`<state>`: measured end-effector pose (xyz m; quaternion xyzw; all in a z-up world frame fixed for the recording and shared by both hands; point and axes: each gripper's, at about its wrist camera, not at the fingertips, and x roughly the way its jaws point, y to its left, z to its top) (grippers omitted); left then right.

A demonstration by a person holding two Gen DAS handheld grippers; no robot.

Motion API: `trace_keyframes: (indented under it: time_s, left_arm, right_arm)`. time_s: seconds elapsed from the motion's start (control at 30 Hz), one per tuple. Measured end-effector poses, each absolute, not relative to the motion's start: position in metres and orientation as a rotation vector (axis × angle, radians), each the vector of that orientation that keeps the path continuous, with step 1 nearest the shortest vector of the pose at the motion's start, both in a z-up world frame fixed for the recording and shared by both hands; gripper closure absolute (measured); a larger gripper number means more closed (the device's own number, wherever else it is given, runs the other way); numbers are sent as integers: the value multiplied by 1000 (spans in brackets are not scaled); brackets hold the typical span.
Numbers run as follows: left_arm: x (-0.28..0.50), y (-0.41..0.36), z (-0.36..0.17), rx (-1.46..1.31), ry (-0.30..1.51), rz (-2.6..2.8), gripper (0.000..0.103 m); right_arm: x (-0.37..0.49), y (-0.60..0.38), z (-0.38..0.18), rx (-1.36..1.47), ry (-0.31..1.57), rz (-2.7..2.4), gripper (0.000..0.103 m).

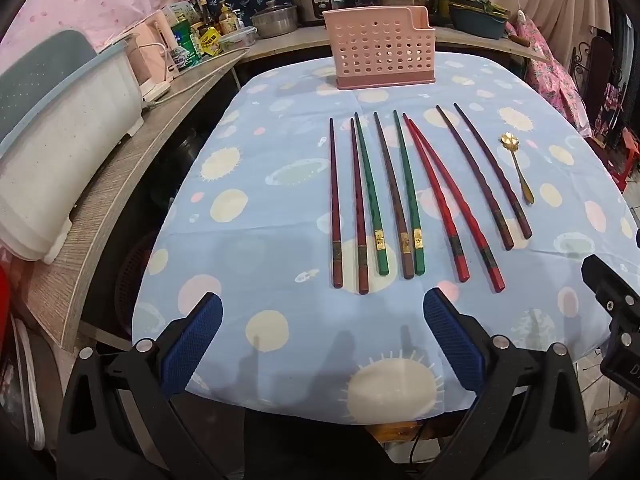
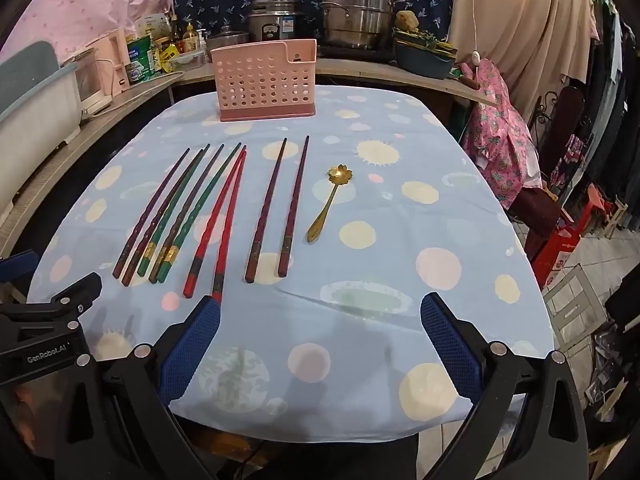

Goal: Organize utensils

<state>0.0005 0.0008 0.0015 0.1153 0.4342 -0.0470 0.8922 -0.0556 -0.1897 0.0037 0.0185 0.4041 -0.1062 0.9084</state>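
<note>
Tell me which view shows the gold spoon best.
The right wrist view: the gold spoon lies near the middle, its flower-shaped bowl clear. The left wrist view shows it smaller, off toward the right edge.

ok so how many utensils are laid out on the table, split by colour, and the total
dark brown chopsticks: 5
green chopsticks: 2
red chopsticks: 2
gold spoon: 1
total: 10
None are in the pink holder as far as can be seen; both grippers are open and empty.
</note>
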Motion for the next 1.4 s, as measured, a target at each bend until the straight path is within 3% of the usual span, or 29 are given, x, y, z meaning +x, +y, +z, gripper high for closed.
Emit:
trace_keyframes:
  time_s: [1.4]
  left_arm:
    - [19,-8,27,244,887,-110,7]
  right_arm:
    - [-35,-185,30,15,833,-180,7]
